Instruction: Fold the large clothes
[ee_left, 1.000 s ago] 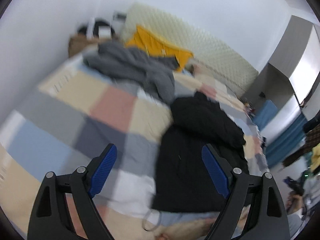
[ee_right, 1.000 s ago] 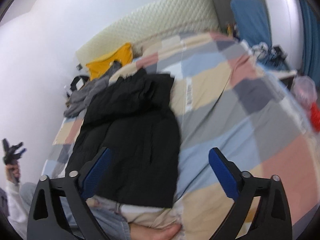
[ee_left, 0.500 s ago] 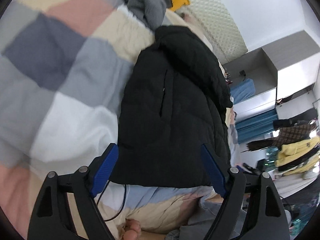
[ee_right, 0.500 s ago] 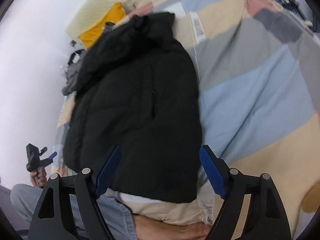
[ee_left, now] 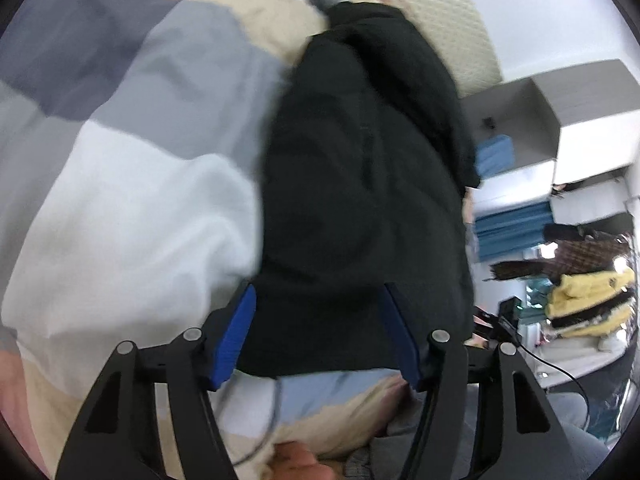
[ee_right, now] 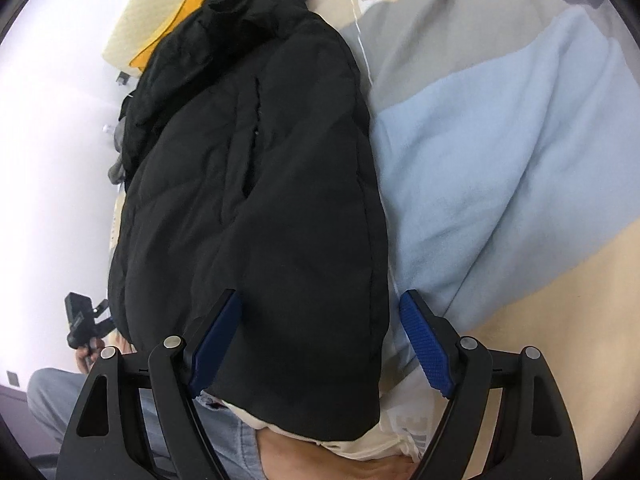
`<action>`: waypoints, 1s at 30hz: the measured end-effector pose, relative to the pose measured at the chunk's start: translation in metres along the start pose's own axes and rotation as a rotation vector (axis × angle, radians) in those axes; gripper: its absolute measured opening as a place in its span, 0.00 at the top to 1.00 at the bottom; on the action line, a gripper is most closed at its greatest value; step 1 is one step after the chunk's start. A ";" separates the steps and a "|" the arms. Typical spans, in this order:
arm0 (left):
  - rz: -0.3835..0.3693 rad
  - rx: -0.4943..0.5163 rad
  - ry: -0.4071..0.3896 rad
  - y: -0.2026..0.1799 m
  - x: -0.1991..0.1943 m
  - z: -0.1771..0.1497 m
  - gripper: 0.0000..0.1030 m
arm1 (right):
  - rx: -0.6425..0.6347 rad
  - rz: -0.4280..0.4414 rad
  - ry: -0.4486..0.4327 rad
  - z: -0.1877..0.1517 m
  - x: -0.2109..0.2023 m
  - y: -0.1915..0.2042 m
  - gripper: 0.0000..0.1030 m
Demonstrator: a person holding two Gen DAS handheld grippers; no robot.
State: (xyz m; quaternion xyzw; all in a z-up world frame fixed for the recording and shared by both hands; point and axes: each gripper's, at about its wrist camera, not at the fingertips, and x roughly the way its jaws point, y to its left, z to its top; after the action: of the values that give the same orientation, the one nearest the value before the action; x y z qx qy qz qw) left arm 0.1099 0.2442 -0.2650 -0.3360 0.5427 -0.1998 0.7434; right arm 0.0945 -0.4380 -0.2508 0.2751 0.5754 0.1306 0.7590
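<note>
A black padded jacket [ee_right: 256, 184] lies lengthwise on the patchwork quilt [ee_right: 500, 128], its hem at the near edge of the bed and its hood toward the far headboard [ee_left: 448, 12].

The left gripper [ee_left: 320, 332] hangs over the hem's left part. Its jaws have just been closing and stand at a middling width, with jacket fabric seen between the blue pads; the blur makes it hard to say whether they touch cloth.

The right gripper [ee_right: 320, 340] is over the hem's right corner. Its jaws have narrowed a little but stand wide apart, the left pad against the jacket, the right pad over the quilt.

A yellow garment [ee_right: 172, 28] lies at the far end.
</note>
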 end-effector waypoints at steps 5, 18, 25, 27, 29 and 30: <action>0.084 -0.036 0.044 0.012 0.008 0.003 0.33 | 0.064 -0.034 0.017 0.006 0.008 -0.008 0.17; -0.307 -0.084 0.072 -0.001 -0.002 0.001 0.31 | 0.117 0.174 -0.016 0.001 -0.014 -0.001 0.09; -0.257 -0.058 0.111 -0.007 0.008 0.001 0.30 | 0.069 0.214 -0.024 -0.001 -0.011 0.005 0.09; -0.231 -0.091 0.124 0.002 0.020 0.003 0.30 | 0.084 0.188 0.006 -0.002 0.002 0.000 0.09; -0.250 -0.114 0.137 0.008 0.025 0.000 0.30 | 0.084 0.178 0.031 -0.006 0.010 -0.003 0.09; -0.264 -0.111 0.136 0.005 0.027 -0.001 0.30 | 0.075 0.181 0.034 -0.007 0.012 -0.001 0.09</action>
State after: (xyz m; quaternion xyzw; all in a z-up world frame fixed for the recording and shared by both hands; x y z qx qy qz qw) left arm 0.1170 0.2299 -0.2869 -0.4306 0.5530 -0.2880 0.6525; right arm 0.0914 -0.4306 -0.2618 0.3521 0.5655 0.1815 0.7233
